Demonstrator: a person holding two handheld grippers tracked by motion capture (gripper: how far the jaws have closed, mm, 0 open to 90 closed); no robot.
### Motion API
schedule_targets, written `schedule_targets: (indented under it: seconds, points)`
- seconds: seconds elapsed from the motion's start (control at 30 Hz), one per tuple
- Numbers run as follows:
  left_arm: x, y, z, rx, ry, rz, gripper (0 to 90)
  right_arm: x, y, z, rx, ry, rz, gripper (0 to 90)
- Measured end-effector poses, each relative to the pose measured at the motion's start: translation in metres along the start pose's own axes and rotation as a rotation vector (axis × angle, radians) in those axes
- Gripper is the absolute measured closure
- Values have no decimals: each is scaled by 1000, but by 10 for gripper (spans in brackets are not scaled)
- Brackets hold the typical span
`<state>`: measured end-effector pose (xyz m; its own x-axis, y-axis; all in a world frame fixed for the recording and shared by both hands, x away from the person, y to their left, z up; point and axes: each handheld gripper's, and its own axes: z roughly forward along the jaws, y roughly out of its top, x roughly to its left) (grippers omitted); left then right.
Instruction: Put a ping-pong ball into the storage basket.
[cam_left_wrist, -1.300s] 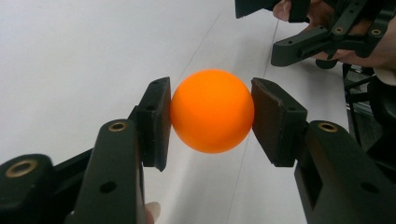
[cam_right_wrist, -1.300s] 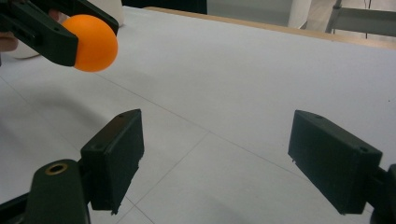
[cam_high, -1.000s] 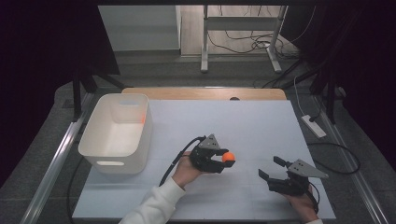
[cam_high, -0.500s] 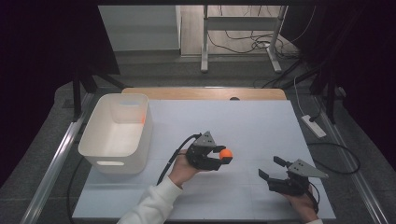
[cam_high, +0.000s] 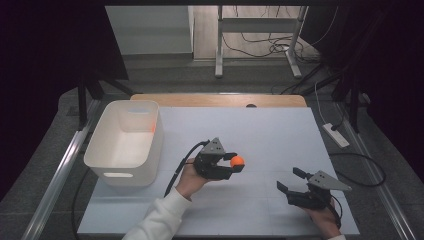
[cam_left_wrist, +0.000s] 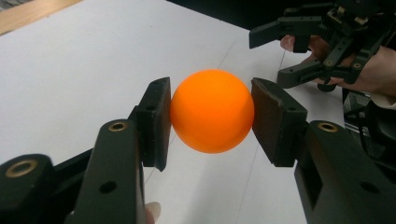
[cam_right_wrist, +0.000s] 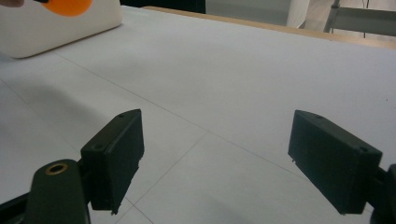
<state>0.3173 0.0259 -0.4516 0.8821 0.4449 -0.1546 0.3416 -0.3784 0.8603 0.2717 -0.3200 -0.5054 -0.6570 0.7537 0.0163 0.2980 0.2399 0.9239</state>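
Observation:
A small orange ball (cam_high: 237, 161) (cam_left_wrist: 212, 110) is pinched between the jaws of my left gripper (cam_high: 235, 165) (cam_left_wrist: 211, 119), lifted above the middle of the white table (cam_high: 280, 135). My right gripper (cam_high: 290, 180) (cam_right_wrist: 216, 154) rests low near the table's front right, jaws wide open and empty; it also appears far off in the left gripper view (cam_left_wrist: 280, 56). The ball's lower edge (cam_right_wrist: 69, 6) peeks in at the top left of the right gripper view.
A white plastic bin (cam_high: 126, 142) stands at the table's left, with an orange glint on its inner right wall; its corner (cam_right_wrist: 56, 28) sits in the right gripper view. A power strip (cam_high: 336, 135) and cables lie off the table's right edge. A wooden strip (cam_high: 220, 100) runs along the far edge.
My left gripper has lifted the orange ball and carried it slightly left and away from me. The right gripper has stayed where it was, still open.

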Motion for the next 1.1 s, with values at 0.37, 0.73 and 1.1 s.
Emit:
schedule_targets:
  seconds: [0.37, 0.73, 1.1]
  points:
    - [1, -1, -11, -21, 10, -1, 507, 0, 0, 0, 1, -3, -1, 187]
    - [5, -1, -31, -63, 48, -14, 507, 1, 0, 0, 4, -2, -3, 187]
    - [11, -4, -49, -94, 78, -30, 507, 1, 0, 0, 4, -4, -4, 187]
